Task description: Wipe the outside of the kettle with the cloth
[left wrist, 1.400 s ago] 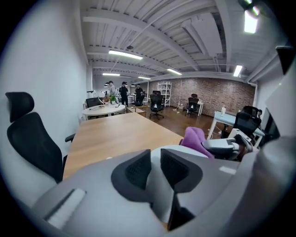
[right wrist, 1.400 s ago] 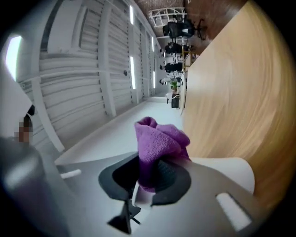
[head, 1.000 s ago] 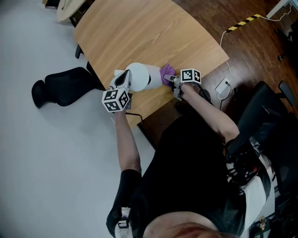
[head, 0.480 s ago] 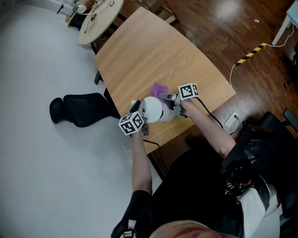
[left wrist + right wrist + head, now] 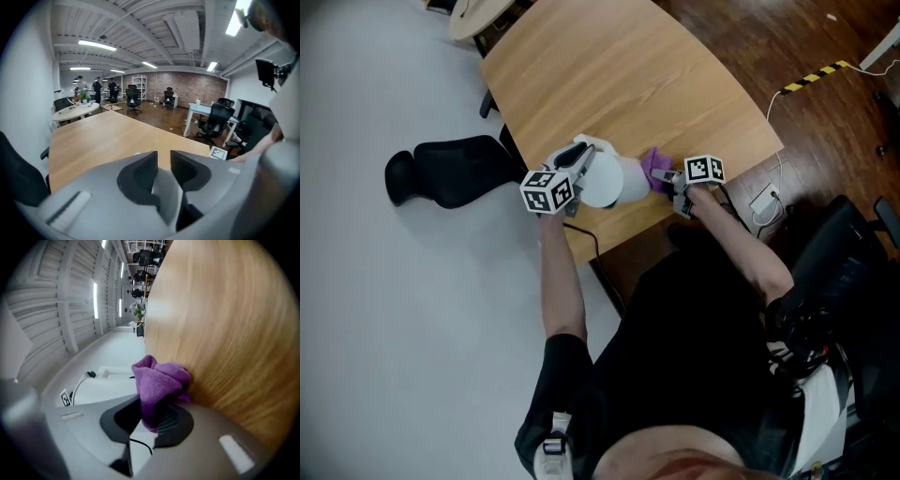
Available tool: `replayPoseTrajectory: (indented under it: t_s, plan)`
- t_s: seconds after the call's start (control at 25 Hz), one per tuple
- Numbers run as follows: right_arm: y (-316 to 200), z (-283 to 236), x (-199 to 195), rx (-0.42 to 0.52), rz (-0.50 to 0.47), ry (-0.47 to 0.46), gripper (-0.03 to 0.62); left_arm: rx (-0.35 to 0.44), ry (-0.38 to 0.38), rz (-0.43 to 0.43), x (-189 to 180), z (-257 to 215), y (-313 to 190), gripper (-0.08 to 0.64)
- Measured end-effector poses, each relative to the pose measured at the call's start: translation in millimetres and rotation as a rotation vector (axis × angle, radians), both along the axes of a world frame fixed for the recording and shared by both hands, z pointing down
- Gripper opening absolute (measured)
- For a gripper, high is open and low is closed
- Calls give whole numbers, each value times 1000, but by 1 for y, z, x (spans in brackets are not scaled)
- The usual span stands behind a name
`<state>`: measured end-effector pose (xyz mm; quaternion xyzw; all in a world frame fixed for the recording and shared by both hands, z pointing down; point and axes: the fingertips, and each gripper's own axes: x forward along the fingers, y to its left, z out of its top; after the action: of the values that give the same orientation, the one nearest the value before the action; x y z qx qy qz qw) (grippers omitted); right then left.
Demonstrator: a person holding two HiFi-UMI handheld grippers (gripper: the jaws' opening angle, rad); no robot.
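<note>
Two grippers are at work, and the person [image 5: 694,356] in the black top leans over the near edge of the wooden table [image 5: 609,75], both arms stretched forward. Right side first: the right gripper [image 5: 152,414] lies roughly level, its jaws clamped on a bunched purple cloth [image 5: 159,380], with a fold of it pinched between the dark pads and the rest puffing out ahead. That cloth sits right up against the side of the white kettle [image 5: 609,180].

The kettle itself stands upright close to the table's near edge, between the two tools, its dark handle end turned away toward the left.

Over on that side, the left gripper [image 5: 164,159] tips downward beside the handle end. Its jaws have just been opening and now stand a little apart. Nothing is between the pads, only bare tabletop showing through the gap. Whether it touches the kettle, I can't tell.

Past them, the tabletop runs on empty and pale. A black office chair [image 5: 450,171] sits off the table's left side on the light floor, and a strip of yellow-and-black tape [image 5: 814,75] crosses the dark wood floor to the right. Farther back there is a round table [image 5: 75,108], more chairs, and a brick wall [image 5: 187,89] under long ceiling lights.
</note>
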<state>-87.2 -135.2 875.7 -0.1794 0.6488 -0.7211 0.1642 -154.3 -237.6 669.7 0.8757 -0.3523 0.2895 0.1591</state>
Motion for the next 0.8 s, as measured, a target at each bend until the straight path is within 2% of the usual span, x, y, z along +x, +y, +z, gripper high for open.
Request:
replayPoseTrajectory:
  t_s: [0.04, 0.08, 0.2, 0.28, 0.32, 0.36, 0.4, 0.48, 0.64, 0.72, 0.8]
  plan:
    - [-11, -13, 10, 15, 44, -7, 53, 11, 1, -47, 0, -7, -7, 284]
    - [-18, -35, 21, 51, 93, -26, 54, 27, 4, -100, -1, -13, -7, 284]
    - [-22, -147, 53, 252, 249, -173, 52, 56, 0, -251, -9, -17, 13, 331]
    - [-23, -231, 64, 477, 314, -266, 52, 57, -41, -304, -13, -6, 20, 380]
    - [-23, -254, 61, 550, 319, -290, 52, 60, -69, -312, -13, -1, 20, 407]
    - [-22, -257, 52, 560, 311, -297, 52, 67, -94, -310, -12, 1, 20, 405]
    - [-23, -240, 40, 509, 303, -286, 52, 73, -111, -306, -11, 1, 20, 399]
    - [-28, -173, 23, 323, 299, -222, 52, 80, -117, -297, -10, 1, 21, 397]
    - [-35, -24, 7, 25, 203, 32, 52, 77, -109, -271, -7, 2, 18, 396]
    - [-32, 21, 1, -62, 159, 74, 54, 70, -107, -258, -6, 4, 18, 397]
    - [-29, 29, -1, -70, 132, 83, 53, 60, -102, -229, -5, 6, 17, 397]
